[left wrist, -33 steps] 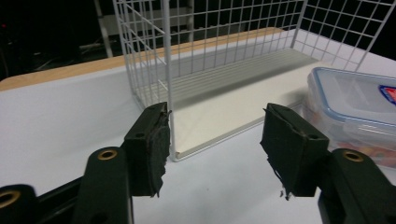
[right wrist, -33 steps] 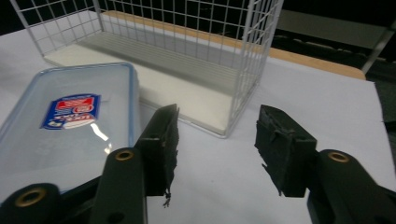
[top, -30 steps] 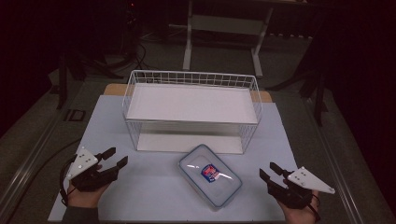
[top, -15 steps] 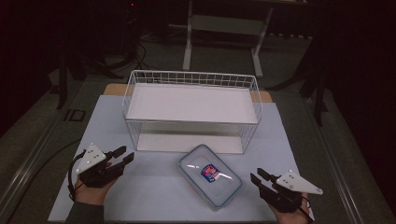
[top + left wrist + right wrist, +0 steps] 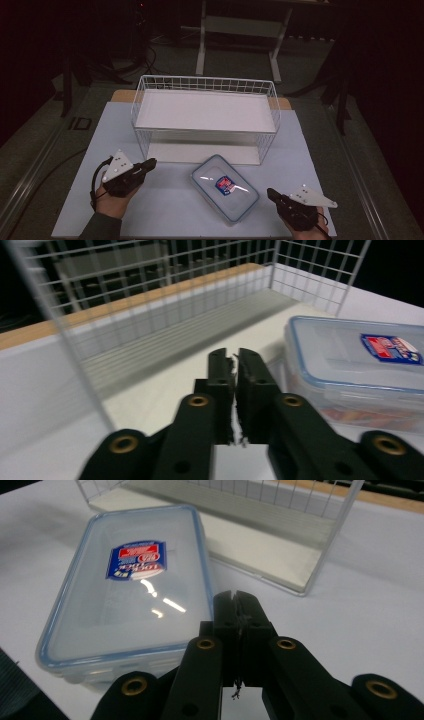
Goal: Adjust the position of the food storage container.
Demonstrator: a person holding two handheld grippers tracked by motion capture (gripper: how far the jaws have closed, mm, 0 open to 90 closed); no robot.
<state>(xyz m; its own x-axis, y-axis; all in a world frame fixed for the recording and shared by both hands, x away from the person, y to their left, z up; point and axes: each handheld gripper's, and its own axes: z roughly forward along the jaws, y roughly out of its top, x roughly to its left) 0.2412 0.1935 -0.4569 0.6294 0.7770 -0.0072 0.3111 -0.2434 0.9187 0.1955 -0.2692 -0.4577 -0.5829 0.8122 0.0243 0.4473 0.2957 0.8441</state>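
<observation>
Between your two grippers, near edge of table (image 5: 165,210): plastic box (image 5: 224,186) lies flat, lid on. Left gripper (image 5: 148,163) and right gripper (image 5: 271,193) have just closed, jaws together, holding nothing. Reopen wide before you approach box sides.

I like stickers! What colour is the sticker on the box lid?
The sticker on the lidded box is blue and red with white writing, clearest in the right gripper view.

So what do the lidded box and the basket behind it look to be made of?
Box: clear glossy plastic by the look, glare streaks on the lid, blue seal rim. Basket: thin white wire grid, probably coated metal, with a flat matte white floor panel.
</observation>
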